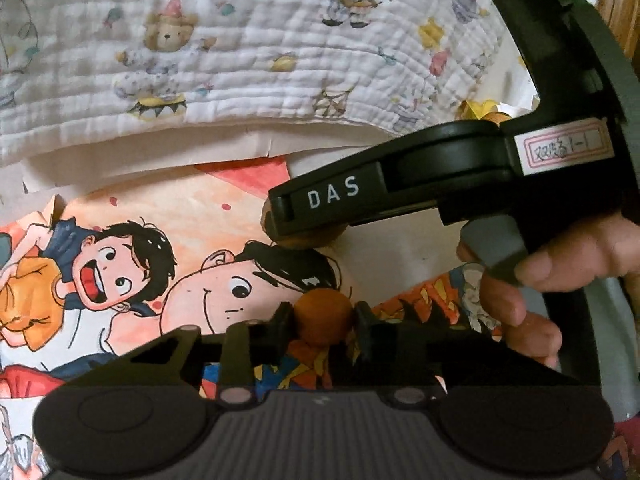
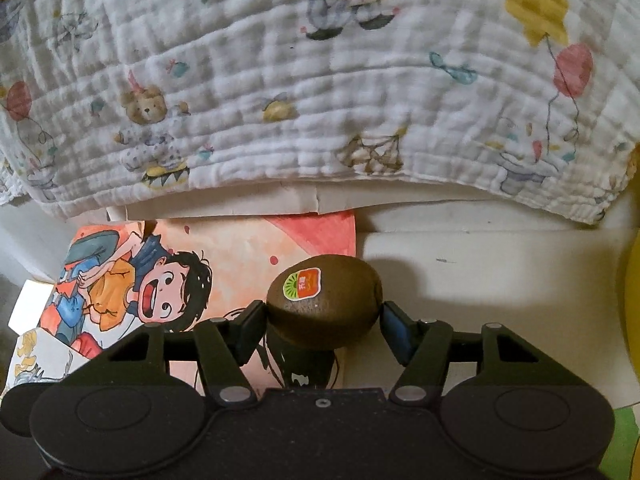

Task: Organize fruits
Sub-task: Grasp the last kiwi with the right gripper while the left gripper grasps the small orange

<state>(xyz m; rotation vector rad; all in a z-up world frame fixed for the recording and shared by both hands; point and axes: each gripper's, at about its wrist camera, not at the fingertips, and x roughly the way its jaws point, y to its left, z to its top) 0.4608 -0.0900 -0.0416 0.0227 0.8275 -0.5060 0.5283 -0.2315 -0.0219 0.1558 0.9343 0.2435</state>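
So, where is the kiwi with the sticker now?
In the right wrist view, the kiwi sits centre-low between the right gripper fingers, at the cartoon picture's right edge.

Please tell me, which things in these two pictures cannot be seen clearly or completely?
- Left wrist view: the lower part of the small orange fruit is hidden by the left hand-held gripper.
- Left wrist view: the kiwi is almost covered by the right hand-held gripper.
- Right wrist view: a yellow object is cut by the right edge.
- Right wrist view: the kiwi sticker text is too small to read.
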